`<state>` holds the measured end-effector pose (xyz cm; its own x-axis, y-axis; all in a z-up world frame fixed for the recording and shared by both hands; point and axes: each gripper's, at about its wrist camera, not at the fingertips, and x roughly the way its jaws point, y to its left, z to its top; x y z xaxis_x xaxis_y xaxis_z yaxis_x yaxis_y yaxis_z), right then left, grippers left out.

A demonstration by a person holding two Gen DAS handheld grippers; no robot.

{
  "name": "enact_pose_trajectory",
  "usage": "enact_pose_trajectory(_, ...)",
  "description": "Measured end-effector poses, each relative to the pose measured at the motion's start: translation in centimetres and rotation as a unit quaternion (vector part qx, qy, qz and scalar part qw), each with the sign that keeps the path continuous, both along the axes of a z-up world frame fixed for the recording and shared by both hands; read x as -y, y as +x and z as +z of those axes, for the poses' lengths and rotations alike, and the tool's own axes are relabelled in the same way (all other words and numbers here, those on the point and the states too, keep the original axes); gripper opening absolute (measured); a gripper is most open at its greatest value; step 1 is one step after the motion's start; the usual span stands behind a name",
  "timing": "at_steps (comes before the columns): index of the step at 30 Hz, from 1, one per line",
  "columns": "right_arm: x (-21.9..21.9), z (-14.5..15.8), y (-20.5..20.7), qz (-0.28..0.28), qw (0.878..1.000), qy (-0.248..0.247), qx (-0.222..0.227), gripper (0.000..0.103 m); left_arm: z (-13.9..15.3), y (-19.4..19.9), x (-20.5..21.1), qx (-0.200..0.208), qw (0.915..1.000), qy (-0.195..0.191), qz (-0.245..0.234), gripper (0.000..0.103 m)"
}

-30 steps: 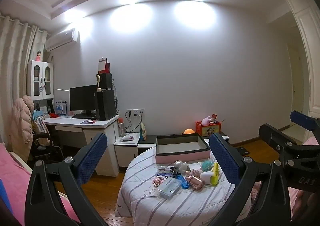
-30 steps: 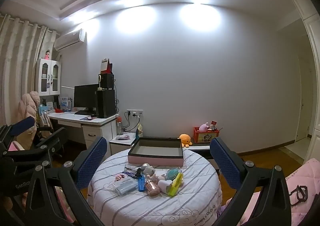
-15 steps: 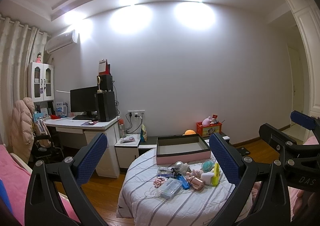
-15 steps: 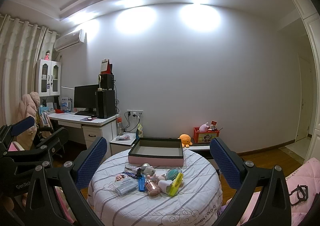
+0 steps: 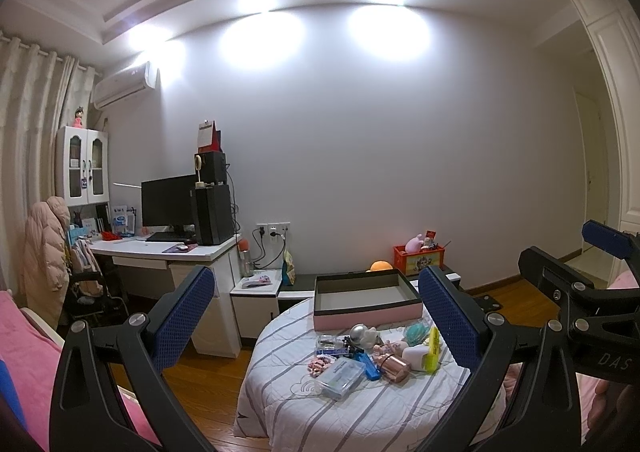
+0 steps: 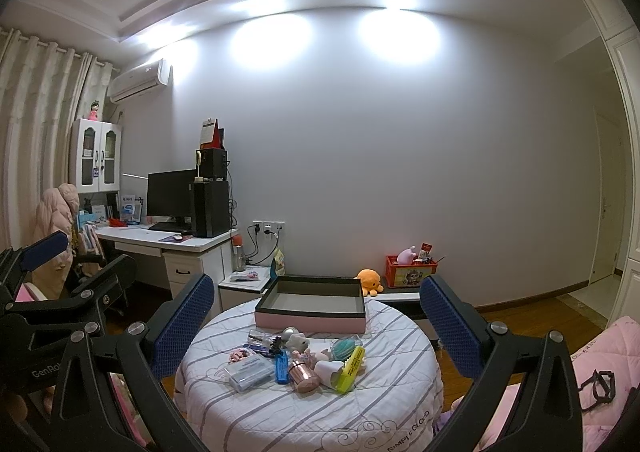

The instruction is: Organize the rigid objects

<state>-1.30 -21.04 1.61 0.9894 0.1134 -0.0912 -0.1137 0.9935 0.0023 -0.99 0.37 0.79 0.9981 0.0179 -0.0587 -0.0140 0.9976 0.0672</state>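
Both grippers, left (image 5: pixel 316 316) and right (image 6: pixel 316 318), are held level and raised, pointing at the far wall, jaws spread wide and holding nothing. Against a second ago, the left view has shifted slightly; the right is nearly unchanged. The clutter (image 6: pixel 296 362) lies on the round table (image 6: pixel 360 412), well beyond the jaws, with the tray (image 6: pixel 310 322) behind it.
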Motion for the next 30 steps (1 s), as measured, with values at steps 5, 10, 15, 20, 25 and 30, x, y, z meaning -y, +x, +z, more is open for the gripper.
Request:
enact_pose_trajectory(5,0.13,0.12,-0.02,0.000,1.000,0.000,0.001,0.103,0.24,-0.11,0.04,0.001,1.0000,0.001,0.001,0.103)
enact_pose_trajectory(10,0.11,0.21,-0.06,0.000,1.000,0.000,0.001,0.103,0.46,-0.15,0.09,0.003,1.0000,0.003,0.001,0.103)
enact_pose_trajectory(15,0.13,0.15,-0.06,0.000,1.000,0.000,0.002,0.103,0.54,-0.22,0.05,0.004,1.0000,0.003,0.001,0.103)
enact_pose_trajectory(20,0.08,0.13,-0.14,0.000,1.000,-0.001,0.003,0.103,0.49,-0.23,0.06,0.004,1.0000,0.003,0.000,0.103)
enact_pose_trajectory(25,0.16,0.40,0.15,0.000,1.000,-0.001,0.001,0.103,0.66,-0.35,0.02,0.004,1.0000,0.003,0.000,0.103)
enact_pose_trajectory(30,0.14,0.40,0.14,0.000,1.000,-0.002,0.001,0.103,0.80,-0.36,-0.04,0.003,1.0000,0.003,0.000,0.103)
